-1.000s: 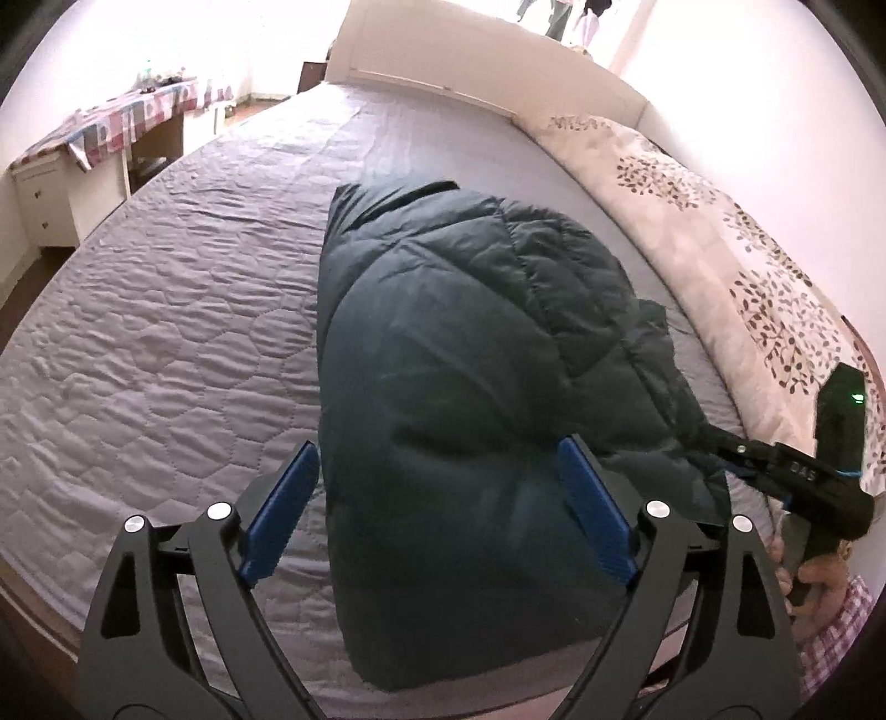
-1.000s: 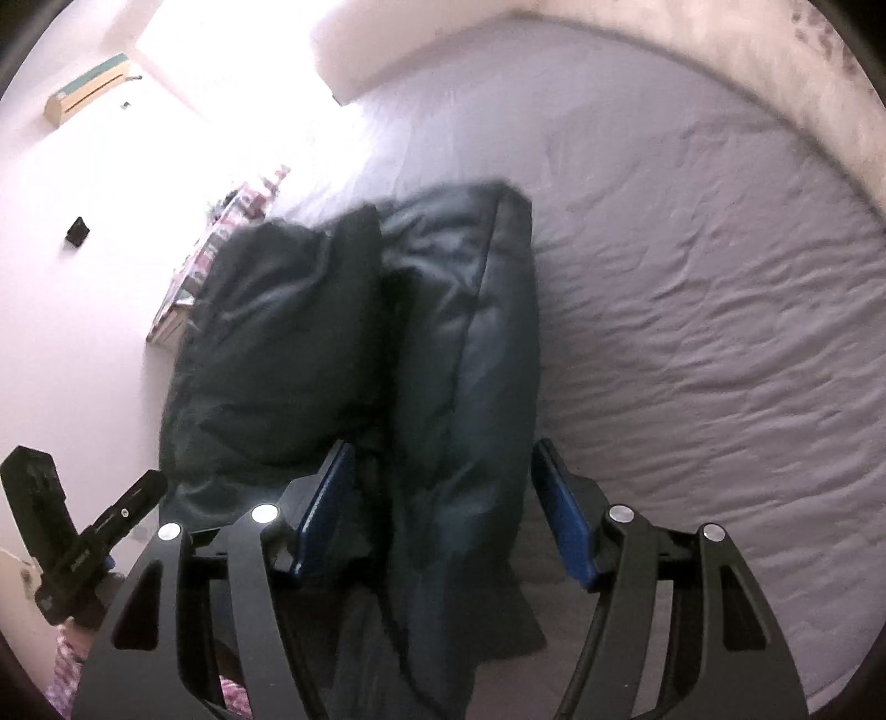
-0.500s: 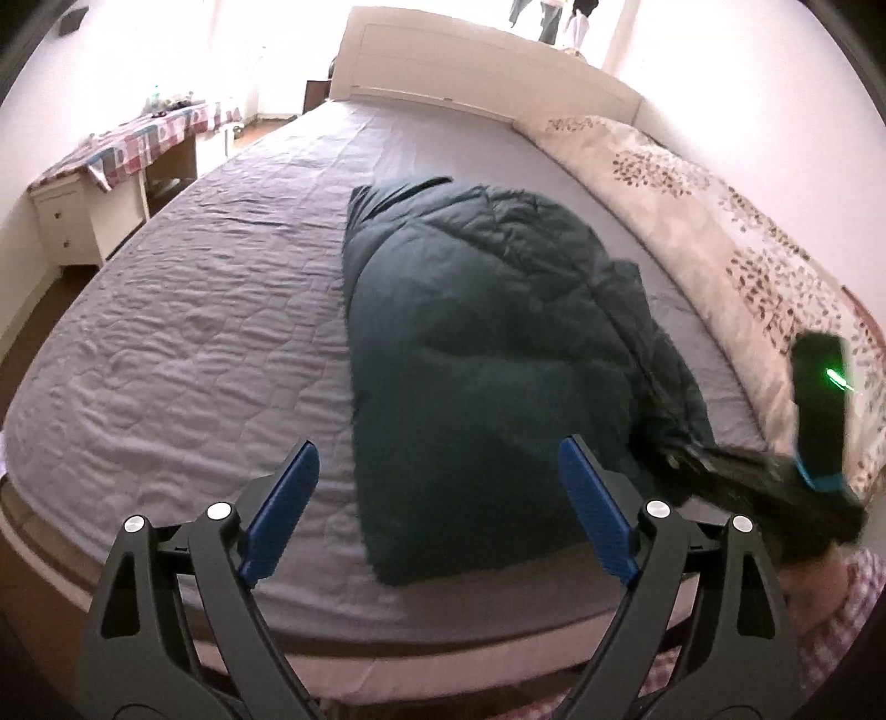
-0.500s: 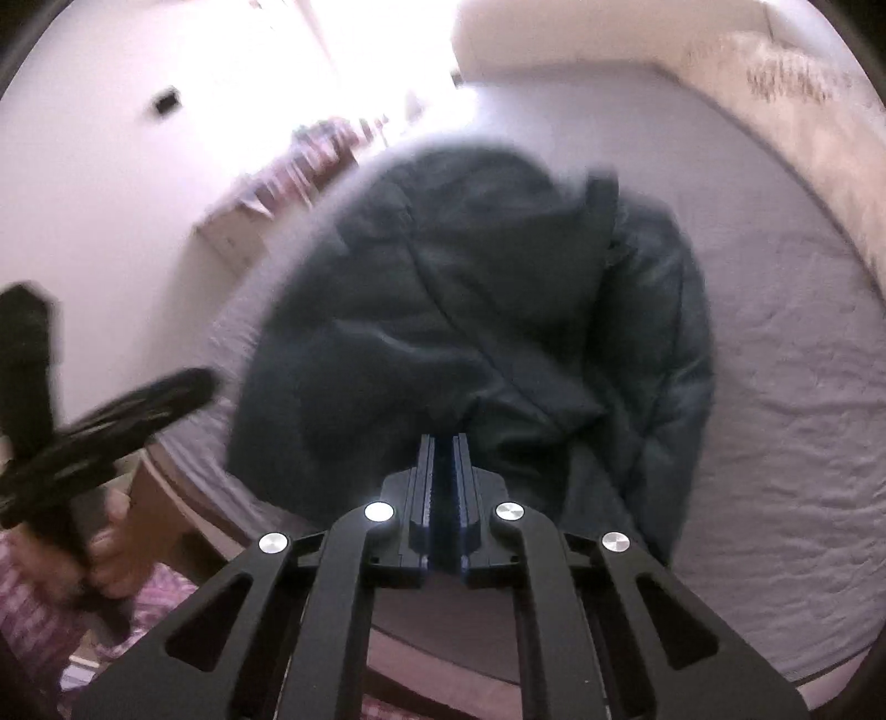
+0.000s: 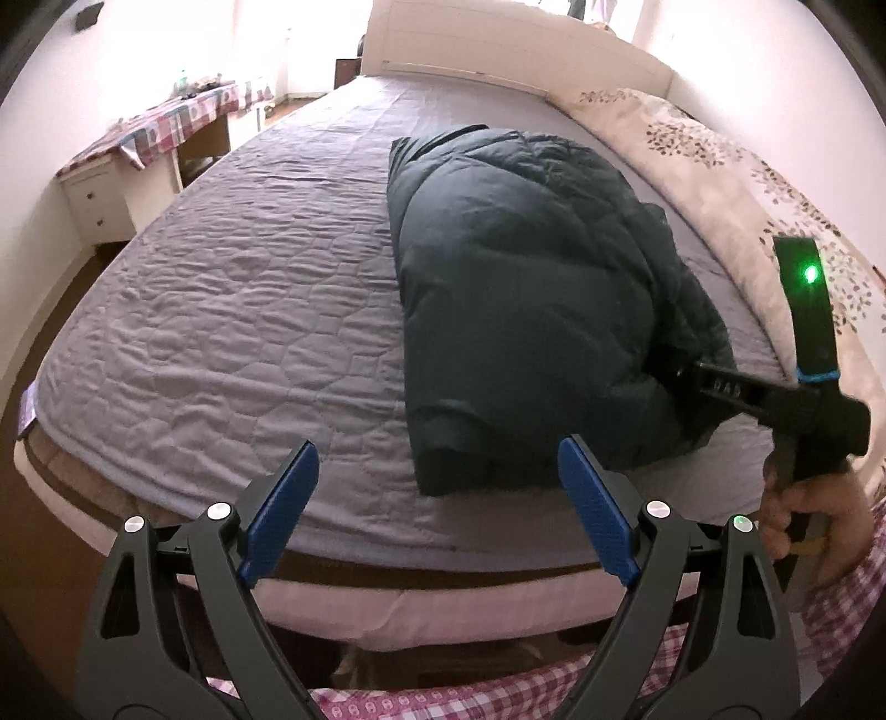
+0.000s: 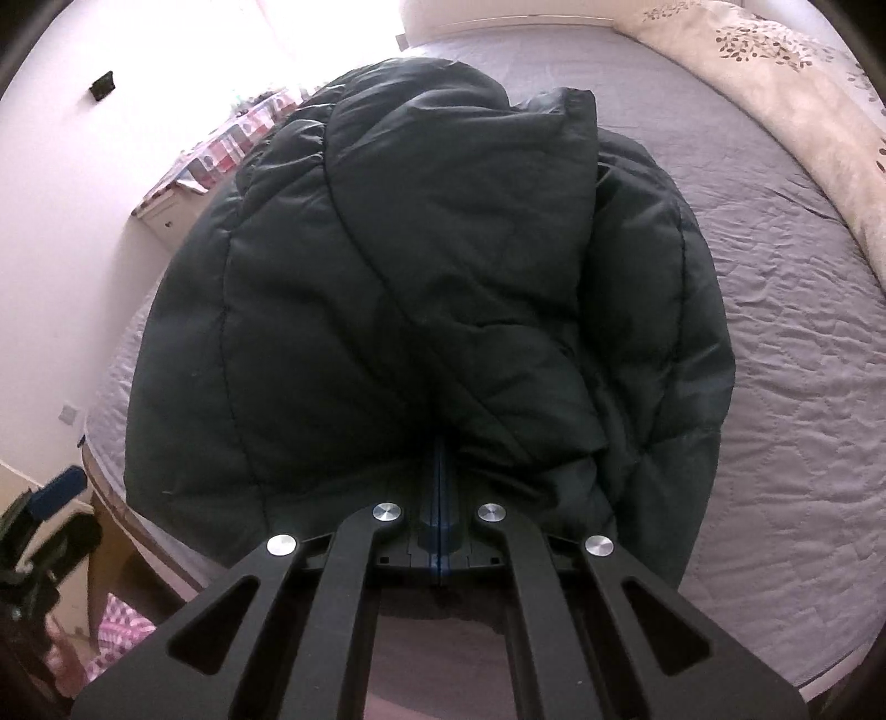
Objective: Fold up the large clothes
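1 dark puffer jacket [image 5: 531,288] on 1 bed [image 5: 232,299], 2 grippers

Bare quilt [image 5: 232,310] left of jacket [image 5: 531,288]

Lighting, as I read it from my station: daylight from the far end of the room, blown out to white beyond the pale wooden headboard [image 5: 515,50] in both views. Glare washes the left wall. The dark green quilted down jacket [image 6: 421,288] reads dim, its folds nearly black. Fisheye bending and black vignette at every corner. Near black plastic tongs [image 6: 440,471] soft; mid-scene sharp.
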